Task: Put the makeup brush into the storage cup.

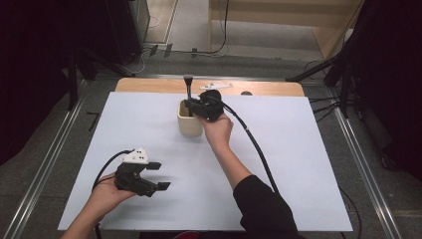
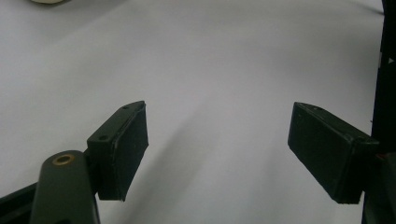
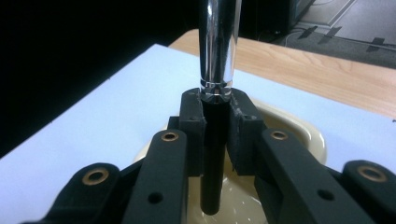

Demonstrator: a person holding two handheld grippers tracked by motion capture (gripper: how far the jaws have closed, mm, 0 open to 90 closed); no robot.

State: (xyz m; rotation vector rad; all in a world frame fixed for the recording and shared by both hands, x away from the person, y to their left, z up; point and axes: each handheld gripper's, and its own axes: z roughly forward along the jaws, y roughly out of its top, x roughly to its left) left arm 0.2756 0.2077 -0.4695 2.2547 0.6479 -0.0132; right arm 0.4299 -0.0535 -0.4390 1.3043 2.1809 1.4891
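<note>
The high view is evenly lit from above: the white table sheet [image 1: 149, 124] reads bright and flat, while both side margins fall to near black. Shadows under the forearms are soft and faint. The picture is slightly grainy, with mild bending of the straight floor rails toward the edges.

The left gripper view is dimmer and greyish — a broad soft shadow runs diagonally across the sheet, and the near jaws are out of focus, their edges smeared.

In the right gripper view, the chrome ferrule of the brush [image 3: 218, 42] carries vertical glare streaks; the cream cup [image 3: 299, 130] shows small specular flecks inside. The upper left is pure black — the far floor is blurred.
</note>
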